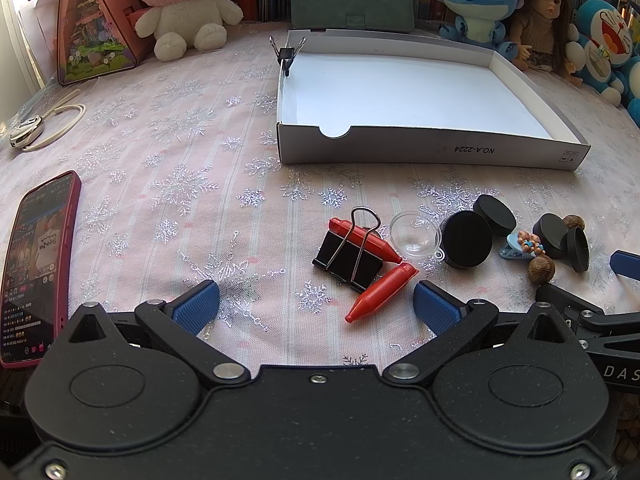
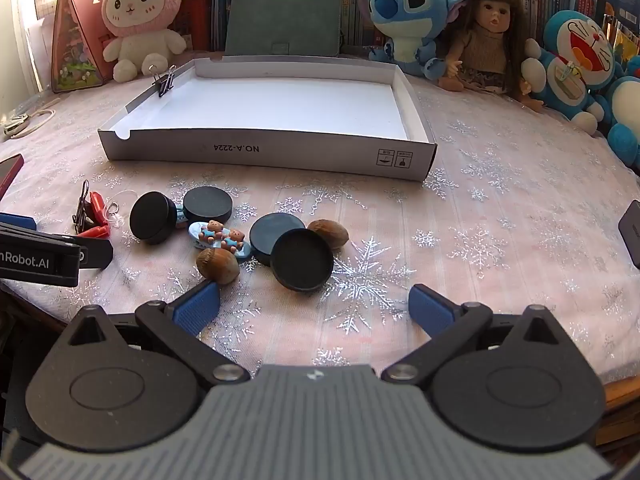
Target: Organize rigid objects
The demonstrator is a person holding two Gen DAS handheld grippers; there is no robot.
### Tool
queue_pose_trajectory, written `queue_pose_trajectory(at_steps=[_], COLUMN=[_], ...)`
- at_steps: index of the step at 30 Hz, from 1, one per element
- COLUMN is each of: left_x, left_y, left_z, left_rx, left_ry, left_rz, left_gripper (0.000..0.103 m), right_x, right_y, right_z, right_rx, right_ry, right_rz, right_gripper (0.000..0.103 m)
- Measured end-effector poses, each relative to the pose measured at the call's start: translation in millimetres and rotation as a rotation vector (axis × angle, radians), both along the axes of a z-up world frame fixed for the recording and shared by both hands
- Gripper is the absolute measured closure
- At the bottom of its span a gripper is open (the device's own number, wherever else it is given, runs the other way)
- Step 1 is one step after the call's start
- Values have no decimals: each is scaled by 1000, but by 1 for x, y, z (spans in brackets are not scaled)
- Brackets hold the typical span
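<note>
Your loose pieces lie in a scatter on the counter (image 2: pixel 500 208), just in front of the white cardboard tray (image 2: pixel 256 156), on the side that bears the printed label. Nearest the tray's notched corner sit the large black binder clip (image 1: pixel 347 258) and two red crayon-shaped pieces (image 1: pixel 380 292), one under the clip's wire handle, the other touching the clip's near edge. A clear plastic half-dome (image 1: pixel 415 234) lies just beside them. Farther along the tray's labelled wall come the black round lids (image 2: pixel 302 260), some flat and some tilted on edge, the blue clip with two small bears (image 2: pixel 220 238) among them, and two brown nuts (image 2: pixel 218 266), one on each side of the lid cluster. The tray itself is bare inside, with a small binder clip (image 2: pixel 164 80) pinched on its side wall near the far corner.

Your left gripper (image 1: pixel 316 308) hovers short of the red pieces, its fingers spread fully wide and holding nothing. Your right gripper (image 2: pixel 314 308) hovers just short of the lids, equally wide, also holding nothing.

Behind the tray, plush toys and a doll (image 2: pixel 486 36) line the bookshelf; a phone (image 1: pixel 34 268) lies well to the tray's left.
</note>
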State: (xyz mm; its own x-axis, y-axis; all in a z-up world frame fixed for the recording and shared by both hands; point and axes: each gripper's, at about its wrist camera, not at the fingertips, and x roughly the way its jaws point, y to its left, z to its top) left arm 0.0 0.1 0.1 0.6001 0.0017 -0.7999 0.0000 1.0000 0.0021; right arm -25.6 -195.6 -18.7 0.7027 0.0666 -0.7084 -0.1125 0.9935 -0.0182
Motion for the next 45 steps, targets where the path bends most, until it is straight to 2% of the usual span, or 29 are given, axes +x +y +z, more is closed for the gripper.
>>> queue_pose_trajectory(at_steps=[39, 45], left_x=[0, 0], left_y=[0, 0], left_z=[0, 2], left_rx=[1, -1], left_ry=[-2, -8], left_rz=[0, -6], left_gripper=[0, 0], right_x=[-1, 1], right_y=[0, -2], right_z=[0, -1], right_rx=[1, -2], right_ry=[-2, 20], right_rz=[0, 1], right_gripper=[0, 0])
